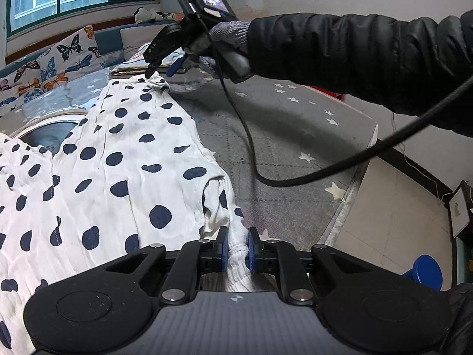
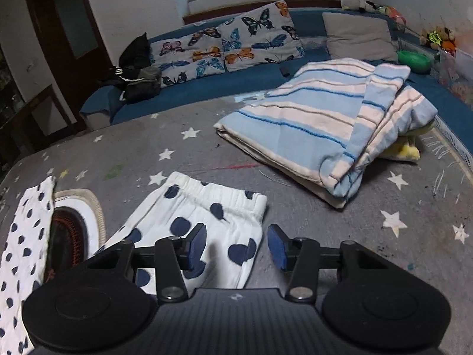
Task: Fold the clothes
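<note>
black grippers (image 1: 238,250), blue pads, black puffy sleeve (image 1: 354,47), perhaps grey glove (image 1: 229,34)

Polka-dot pants (image 1: 97,159) are cut off at the left frame edge; the cuff pinched in the left tool (image 1: 238,251) is hidden below the tool body.

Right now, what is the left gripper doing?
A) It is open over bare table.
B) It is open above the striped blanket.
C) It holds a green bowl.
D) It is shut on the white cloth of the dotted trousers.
D: in the left wrist view the left gripper has its blue pads pressed on a bunch of white cloth of the dotted trousers.
</note>
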Action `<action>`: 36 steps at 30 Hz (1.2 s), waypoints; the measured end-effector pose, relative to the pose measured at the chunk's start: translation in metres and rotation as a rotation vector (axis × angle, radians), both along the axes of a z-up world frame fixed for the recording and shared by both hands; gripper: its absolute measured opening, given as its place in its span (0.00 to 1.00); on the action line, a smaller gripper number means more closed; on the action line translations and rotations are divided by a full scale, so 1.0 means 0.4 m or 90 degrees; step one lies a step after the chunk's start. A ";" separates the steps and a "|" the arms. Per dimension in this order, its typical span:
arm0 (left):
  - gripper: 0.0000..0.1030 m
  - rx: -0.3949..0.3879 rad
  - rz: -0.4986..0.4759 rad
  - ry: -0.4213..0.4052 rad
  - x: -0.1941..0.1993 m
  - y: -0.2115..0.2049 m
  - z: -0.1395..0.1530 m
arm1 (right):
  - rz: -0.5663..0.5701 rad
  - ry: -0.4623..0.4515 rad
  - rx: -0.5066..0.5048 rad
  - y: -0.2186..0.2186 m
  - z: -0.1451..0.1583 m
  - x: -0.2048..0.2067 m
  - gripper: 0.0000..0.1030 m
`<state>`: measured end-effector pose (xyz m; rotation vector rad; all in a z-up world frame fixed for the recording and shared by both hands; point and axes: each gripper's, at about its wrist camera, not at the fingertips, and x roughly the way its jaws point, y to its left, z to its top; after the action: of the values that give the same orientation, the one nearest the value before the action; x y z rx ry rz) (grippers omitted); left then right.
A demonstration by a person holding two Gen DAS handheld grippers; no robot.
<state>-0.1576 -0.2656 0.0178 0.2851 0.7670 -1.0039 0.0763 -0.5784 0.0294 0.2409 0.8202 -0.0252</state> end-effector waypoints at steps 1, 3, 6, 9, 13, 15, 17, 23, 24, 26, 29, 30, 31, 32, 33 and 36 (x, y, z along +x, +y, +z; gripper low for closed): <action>0.14 -0.003 0.001 0.003 0.001 0.002 0.002 | -0.004 0.002 0.001 -0.002 -0.005 0.010 0.38; 0.14 -0.008 0.002 0.007 0.002 0.006 0.004 | -0.009 0.006 -0.003 -0.001 -0.016 0.014 0.35; 0.14 -0.013 0.001 0.008 0.001 0.011 0.010 | -0.015 -0.001 -0.010 0.000 -0.021 0.016 0.34; 0.14 -0.015 0.002 0.007 0.000 0.012 0.012 | -0.026 -0.006 -0.011 -0.004 -0.013 0.023 0.34; 0.14 -0.018 0.005 0.009 0.001 0.013 0.014 | -0.026 0.002 -0.010 -0.006 -0.019 0.033 0.34; 0.14 -0.020 0.007 0.012 0.001 0.015 0.016 | -0.025 0.000 -0.010 -0.003 -0.018 0.032 0.22; 0.14 -0.022 0.009 0.012 -0.001 0.017 0.017 | -0.025 -0.001 -0.011 -0.001 -0.017 0.030 0.12; 0.12 -0.038 0.017 0.008 -0.005 0.031 0.029 | -0.052 -0.028 0.007 -0.008 0.028 0.019 0.03; 0.12 -0.043 0.020 0.008 -0.005 0.036 0.034 | -0.056 -0.031 0.006 -0.007 0.036 0.018 0.02; 0.12 -0.053 0.028 0.010 -0.007 0.048 0.043 | -0.066 -0.041 0.018 -0.009 0.063 0.017 0.02; 0.11 -0.074 0.046 0.015 -0.008 0.077 0.058 | -0.072 -0.052 0.030 0.000 0.099 0.017 0.01; 0.11 -0.080 0.052 0.016 -0.008 0.087 0.063 | -0.073 -0.058 0.028 0.006 0.112 0.018 0.01; 0.11 -0.086 0.059 0.017 -0.008 0.099 0.068 | -0.075 -0.064 0.025 0.012 0.124 0.018 0.01; 0.11 -0.091 0.064 0.017 -0.008 0.108 0.072 | -0.076 -0.070 0.022 0.019 0.137 0.018 0.01; 0.11 -0.093 0.068 0.014 -0.008 0.113 0.075 | -0.079 -0.075 0.021 0.025 0.152 0.018 0.01; 0.11 -0.099 0.079 0.007 -0.008 0.129 0.083 | -0.089 -0.078 0.036 0.036 0.180 0.018 0.01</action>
<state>-0.1608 -0.2142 0.0510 0.0962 0.7033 -0.9422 0.0835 -0.5639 0.1015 0.3497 0.6821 -0.1183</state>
